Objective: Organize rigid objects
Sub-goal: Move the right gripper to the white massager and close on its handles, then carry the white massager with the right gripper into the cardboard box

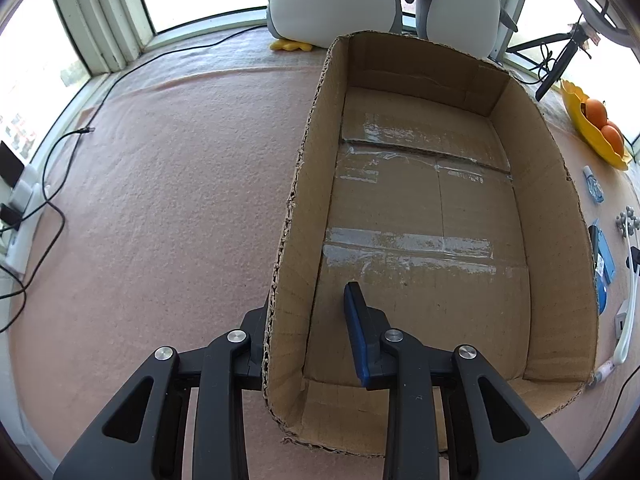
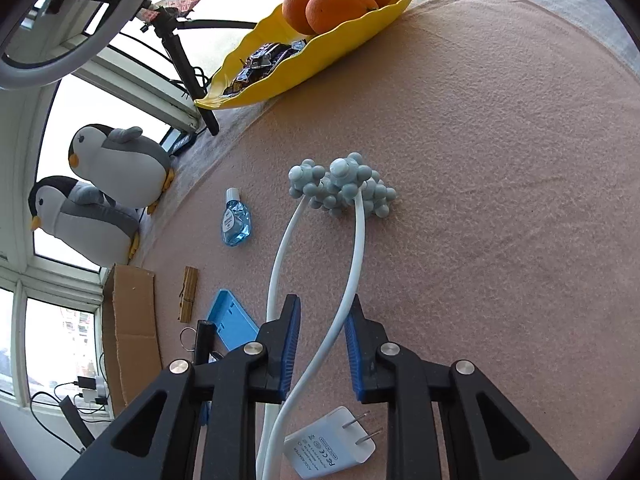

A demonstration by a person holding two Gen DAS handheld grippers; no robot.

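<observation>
An open cardboard box (image 1: 420, 208) with nothing in it lies on the pink cloth. My left gripper (image 1: 306, 300) is shut on its left wall, one finger outside and the blue-padded finger (image 1: 356, 320) inside. A white two-armed massager (image 2: 344, 184) with grey ball heads lies on the cloth in the right wrist view. My right gripper (image 2: 323, 308) straddles its right arm, which crosses slantwise between the blue pads and touches both. The massager's other arm runs outside the left finger.
A white charger plug (image 2: 332, 444) lies under the right gripper. To its left lie a blue bottle (image 2: 236, 220), a wooden clothespin (image 2: 189, 294), a blue case (image 2: 232, 320) and a black item with a key ring (image 2: 202, 340). A yellow dish (image 2: 352, 32) holds oranges. Two plush penguins (image 2: 116, 160) sit by the window.
</observation>
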